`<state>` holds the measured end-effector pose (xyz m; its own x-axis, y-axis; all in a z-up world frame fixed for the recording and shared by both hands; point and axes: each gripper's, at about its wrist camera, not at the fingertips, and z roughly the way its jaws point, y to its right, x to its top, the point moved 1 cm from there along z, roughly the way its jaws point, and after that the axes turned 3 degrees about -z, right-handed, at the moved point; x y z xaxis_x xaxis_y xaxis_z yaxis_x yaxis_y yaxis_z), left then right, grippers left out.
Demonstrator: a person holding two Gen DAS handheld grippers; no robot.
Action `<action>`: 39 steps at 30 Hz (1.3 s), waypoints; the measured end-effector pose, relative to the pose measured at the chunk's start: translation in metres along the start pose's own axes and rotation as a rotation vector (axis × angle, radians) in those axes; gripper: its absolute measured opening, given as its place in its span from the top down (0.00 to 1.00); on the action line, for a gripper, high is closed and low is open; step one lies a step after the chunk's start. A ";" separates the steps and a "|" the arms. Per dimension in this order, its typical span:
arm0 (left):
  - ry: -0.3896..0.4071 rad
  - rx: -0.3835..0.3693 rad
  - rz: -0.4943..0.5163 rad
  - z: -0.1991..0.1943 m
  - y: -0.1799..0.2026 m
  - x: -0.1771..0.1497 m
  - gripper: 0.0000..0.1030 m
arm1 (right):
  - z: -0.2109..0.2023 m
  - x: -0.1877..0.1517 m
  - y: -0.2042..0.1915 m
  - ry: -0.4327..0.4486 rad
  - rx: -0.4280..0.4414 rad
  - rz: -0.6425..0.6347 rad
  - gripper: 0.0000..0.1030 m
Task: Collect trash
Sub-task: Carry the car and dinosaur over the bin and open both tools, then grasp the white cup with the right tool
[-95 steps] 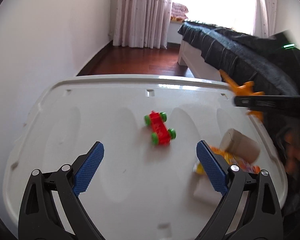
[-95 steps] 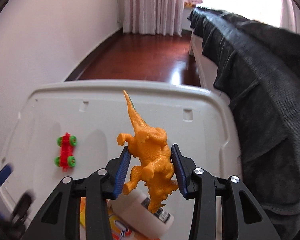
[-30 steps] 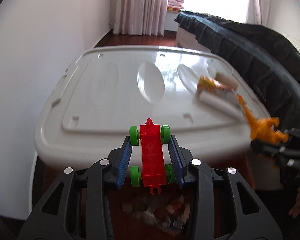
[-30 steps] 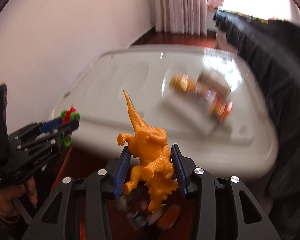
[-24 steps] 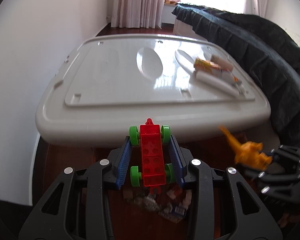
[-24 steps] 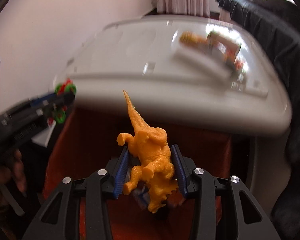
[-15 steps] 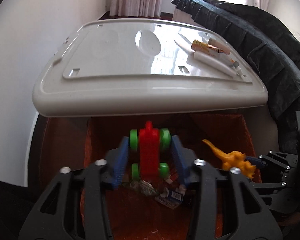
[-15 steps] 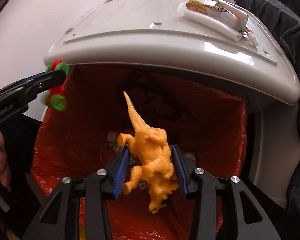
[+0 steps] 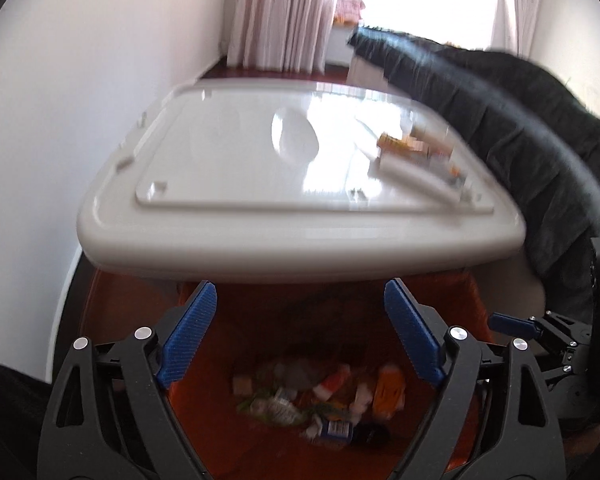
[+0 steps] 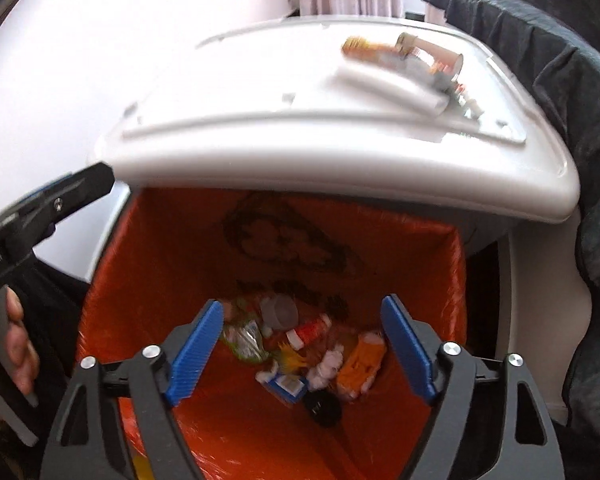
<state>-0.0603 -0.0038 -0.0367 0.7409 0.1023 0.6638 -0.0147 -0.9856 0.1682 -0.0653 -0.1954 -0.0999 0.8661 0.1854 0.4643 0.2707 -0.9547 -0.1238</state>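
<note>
Blue ribbed pads line both pairs of jaws, and both pairs stand wide apart with nothing between them. The left gripper (image 9: 298, 336) hangs over the near edge of the orange-lined trash bin (image 9: 204, 412), its pads framing the bin's dark mouth just under the rim of the white lid. The right gripper (image 10: 302, 354) looks more steeply down into the same bin (image 10: 112, 300), whose orange liner carries a smudged black print on its far wall.

At the bottom of the bin lies a heap of trash (image 10: 300, 354): a crumpled clear wrapper (image 10: 244, 336), a small grey cup (image 10: 280, 312), a red-and-white tube (image 10: 310, 330), an orange carton (image 10: 360, 364), crumpled white paper, a blue-and-white packet and a black round cap (image 10: 322, 406). The same heap (image 9: 320, 400) shows blurred in the left view. Whether any toy lies among it cannot be told.

Above the bin the white plastic lid (image 10: 340, 152) serves as a tabletop. Near its right edge more trash remains: a white tube (image 10: 392, 86), an orange-and-yellow wrapper (image 10: 370, 50) and a cardboard-coloured roll (image 10: 428, 50), all touching or nearly so; the left view shows this cluster (image 9: 416, 156) smeared by motion.

In the right view the left gripper's black frame (image 10: 48, 208) enters from the left, with the person's left hand (image 10: 18, 344) on its handle. A dark blanket (image 10: 560, 60) drapes a bed beside the lid, and pale curtains (image 9: 280, 12) hang by a bright window.
</note>
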 end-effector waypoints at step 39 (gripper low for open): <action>0.101 -0.051 0.118 0.055 0.057 0.070 0.11 | 0.090 0.232 0.142 -0.011 -0.145 -0.227 0.28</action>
<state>0.0281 -0.0603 -0.0210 0.6606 0.0018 0.7507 -0.1334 -0.9838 0.1198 0.2119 -0.2675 -0.0893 0.7949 0.4005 0.4557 0.3963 -0.9115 0.1099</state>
